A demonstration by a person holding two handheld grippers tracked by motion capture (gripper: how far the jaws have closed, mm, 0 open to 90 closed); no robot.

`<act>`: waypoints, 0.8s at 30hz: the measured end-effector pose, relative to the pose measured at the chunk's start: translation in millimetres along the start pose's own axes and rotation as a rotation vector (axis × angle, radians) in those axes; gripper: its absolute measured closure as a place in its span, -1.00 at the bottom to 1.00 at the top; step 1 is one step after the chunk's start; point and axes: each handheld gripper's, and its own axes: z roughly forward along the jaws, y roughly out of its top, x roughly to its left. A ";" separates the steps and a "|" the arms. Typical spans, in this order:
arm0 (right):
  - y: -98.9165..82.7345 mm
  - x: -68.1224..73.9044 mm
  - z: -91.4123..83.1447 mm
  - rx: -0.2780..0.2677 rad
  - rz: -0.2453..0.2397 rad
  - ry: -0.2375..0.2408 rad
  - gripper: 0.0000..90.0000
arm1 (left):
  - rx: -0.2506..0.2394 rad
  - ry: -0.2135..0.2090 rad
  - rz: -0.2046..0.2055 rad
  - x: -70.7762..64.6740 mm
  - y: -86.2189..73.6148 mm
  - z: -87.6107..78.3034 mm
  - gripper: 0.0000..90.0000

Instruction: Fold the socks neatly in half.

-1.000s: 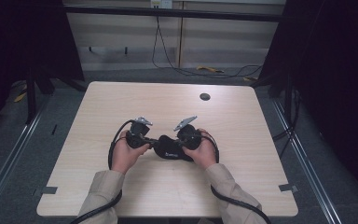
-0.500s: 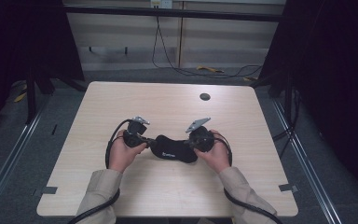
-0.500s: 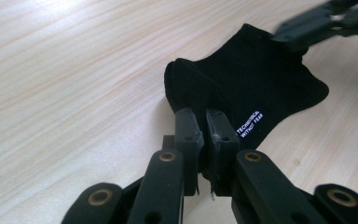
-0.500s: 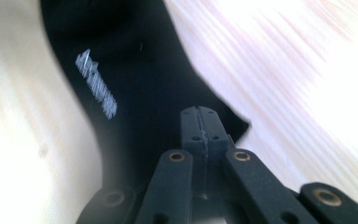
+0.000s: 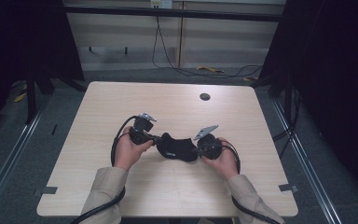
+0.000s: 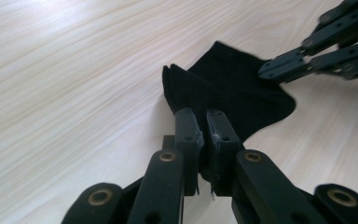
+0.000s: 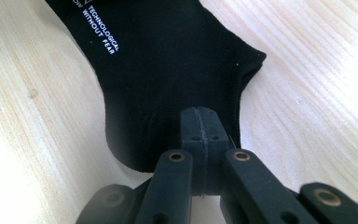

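Observation:
A black sock (image 5: 177, 148) lies stretched along the middle of the wooden table (image 5: 168, 200), between my two grippers. My left gripper (image 5: 157, 138) is shut on the sock's left end; in the left gripper view its jaws (image 6: 204, 116) pinch a raised fold of the sock (image 6: 233, 88). At the sock's right end my right gripper (image 5: 195, 151) is shut on the fabric edge, and it reaches in at the top right of the left gripper view (image 6: 270, 72). In the right gripper view the closed pads (image 7: 200, 116) bite the sock (image 7: 168, 60), which carries small white lettering (image 7: 98, 42).
A dark round grommet (image 5: 204, 96) sits near the table's far edge. Cables (image 5: 186, 70) run over the floor behind the table, and dark curtains stand to either side. Bare wood surrounds the sock.
My right hand has moved to the right with the sock's end in its jaws, drawing the sock out longer. The left hand has stayed where it was.

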 end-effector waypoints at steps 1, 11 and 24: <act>0.4 0.2 0.3 0.000 -0.003 0.001 1.00 | 0.003 -0.003 0.010 -3.9 3.1 1.5 0.88; 1.7 1.3 1.6 -0.003 -0.002 0.004 1.00 | -0.003 -0.044 0.030 -24.5 16.7 17.4 0.88; 11.0 10.9 9.6 -0.024 -0.015 0.028 1.00 | -0.002 -0.068 0.022 -26.6 14.6 20.1 0.88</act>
